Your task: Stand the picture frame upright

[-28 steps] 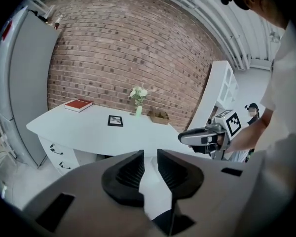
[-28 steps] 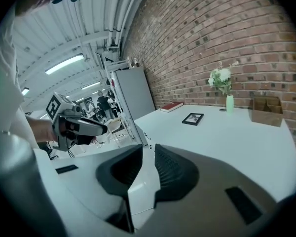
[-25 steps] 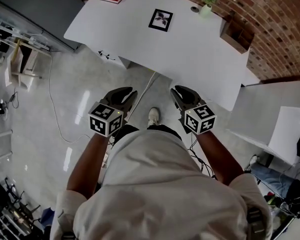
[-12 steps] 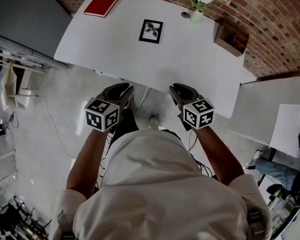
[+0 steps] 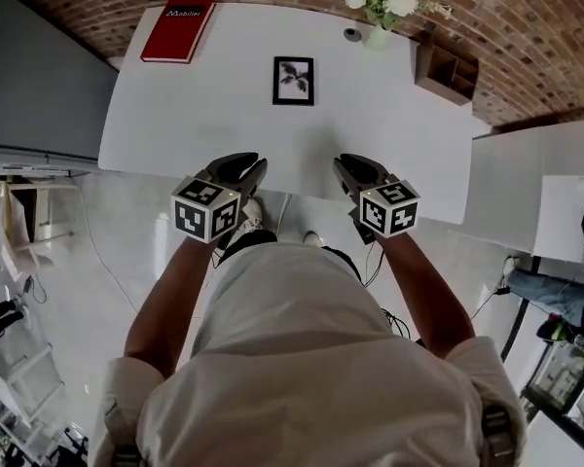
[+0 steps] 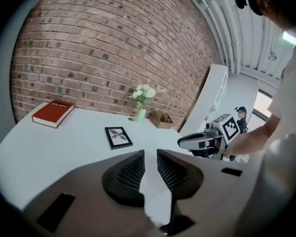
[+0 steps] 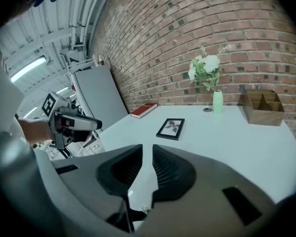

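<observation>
The frame (image 5: 293,80) is lying flat on the table (image 5: 156,115), between the book (image 5: 178,29) and the vase (image 5: 378,35); the left gripper (image 5: 248,166) and right gripper (image 5: 350,166) are hovering over the near edge, well apart from it; both jaw pairs are standing slightly apart, gripping nothing, the left's having just been closing a little.

Loft-style office, white desk (image 5: 370,154), brick wall (image 5: 545,37)
</observation>
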Action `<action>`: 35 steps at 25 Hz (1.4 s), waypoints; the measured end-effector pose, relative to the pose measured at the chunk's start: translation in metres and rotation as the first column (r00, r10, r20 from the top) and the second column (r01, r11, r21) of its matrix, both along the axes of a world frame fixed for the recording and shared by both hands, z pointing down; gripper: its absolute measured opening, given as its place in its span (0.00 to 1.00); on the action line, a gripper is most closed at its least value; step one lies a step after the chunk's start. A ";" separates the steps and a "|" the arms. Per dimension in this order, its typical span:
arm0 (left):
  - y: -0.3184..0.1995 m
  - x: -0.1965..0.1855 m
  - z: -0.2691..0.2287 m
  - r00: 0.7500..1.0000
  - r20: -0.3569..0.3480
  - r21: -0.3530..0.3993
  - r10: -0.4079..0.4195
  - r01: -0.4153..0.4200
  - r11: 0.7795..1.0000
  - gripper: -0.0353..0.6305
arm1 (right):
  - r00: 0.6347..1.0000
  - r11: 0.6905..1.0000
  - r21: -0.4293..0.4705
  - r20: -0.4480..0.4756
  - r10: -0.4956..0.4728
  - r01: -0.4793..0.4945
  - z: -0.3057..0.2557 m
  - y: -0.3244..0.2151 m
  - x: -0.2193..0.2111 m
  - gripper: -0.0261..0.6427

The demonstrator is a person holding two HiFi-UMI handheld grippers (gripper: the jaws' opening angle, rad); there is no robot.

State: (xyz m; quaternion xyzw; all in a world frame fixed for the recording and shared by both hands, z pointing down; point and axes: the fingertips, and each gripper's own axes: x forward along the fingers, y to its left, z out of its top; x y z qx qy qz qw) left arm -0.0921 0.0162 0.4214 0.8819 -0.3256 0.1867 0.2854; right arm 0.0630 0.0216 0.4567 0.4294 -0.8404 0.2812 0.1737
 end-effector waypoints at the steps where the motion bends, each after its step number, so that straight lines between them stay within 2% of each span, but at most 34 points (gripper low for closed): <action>1: -0.008 -0.004 0.002 1.000 -0.003 -0.004 0.018 -0.018 1.000 0.17 | 1.000 1.000 -0.004 -0.005 0.015 -0.015 0.001 -0.006 -0.005 0.13; 6: -0.038 -0.018 0.013 0.994 -0.019 -0.029 0.105 -0.106 0.994 0.17 | 0.995 0.996 -0.015 -0.031 0.093 -0.093 0.006 -0.032 -0.019 0.13; 11: -0.063 -0.028 0.032 0.987 -0.033 -0.067 0.159 -0.161 0.985 0.17 | 0.989 0.987 -0.053 -0.009 0.151 -0.151 0.016 -0.056 -0.028 0.13; 16: -0.085 -0.025 0.050 0.988 -0.040 -0.117 0.146 -0.150 0.982 0.17 | 0.991 0.988 -0.079 -0.037 0.128 -0.131 0.030 -0.079 -0.024 0.13; 27: -0.144 0.008 0.085 0.994 -0.037 -0.210 0.098 -0.104 0.972 0.17 | 0.999 0.987 -0.156 -0.020 0.036 -0.038 0.065 -0.152 -0.003 0.13; 35: -0.189 0.021 0.121 0.997 0.015 -0.263 0.073 -0.067 0.963 0.18 | 1.000 0.975 -0.220 -0.001 -0.015 0.014 0.096 -0.197 -0.002 0.13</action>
